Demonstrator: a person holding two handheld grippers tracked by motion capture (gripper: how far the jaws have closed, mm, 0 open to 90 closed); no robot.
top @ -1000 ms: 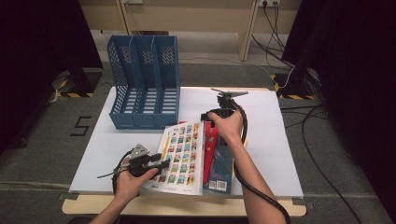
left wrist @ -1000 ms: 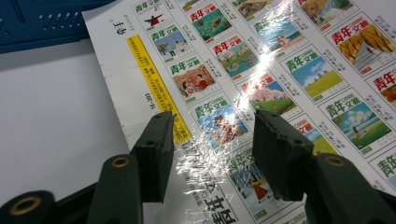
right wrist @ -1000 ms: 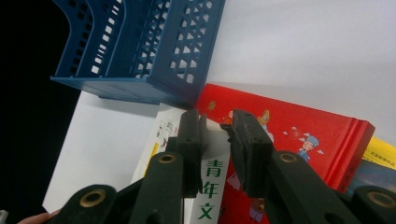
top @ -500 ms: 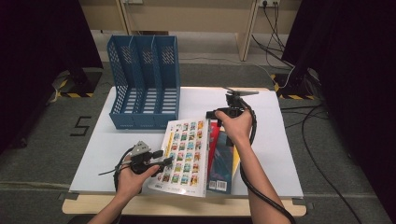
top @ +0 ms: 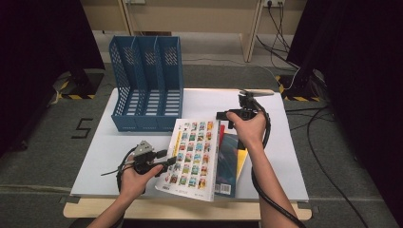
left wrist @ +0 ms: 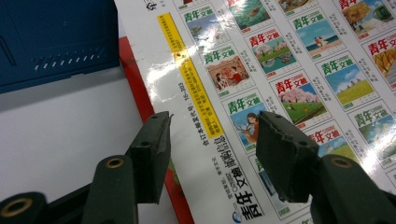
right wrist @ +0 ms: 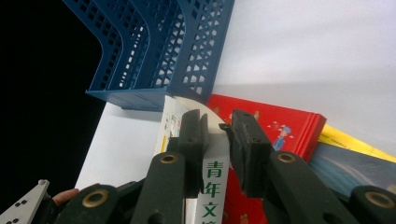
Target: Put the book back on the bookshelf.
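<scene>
White table (top: 285, 156) bears magazine (top: 192, 156); right gripper (right wrist: 215, 140) pinches its edge; left gripper (left wrist: 212, 140) spread.

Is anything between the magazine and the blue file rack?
Nothing visible: bare table lies between the magazine and the blue file rack. The right gripper pinches the magazine's far edge.

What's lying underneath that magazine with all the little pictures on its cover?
Under the magazine lies a red book, with a dark blue book and a yellow one peeking out beside it. How they stack, and whether more lies beneath, is covered. The right gripper holds the magazine's edge.
</scene>
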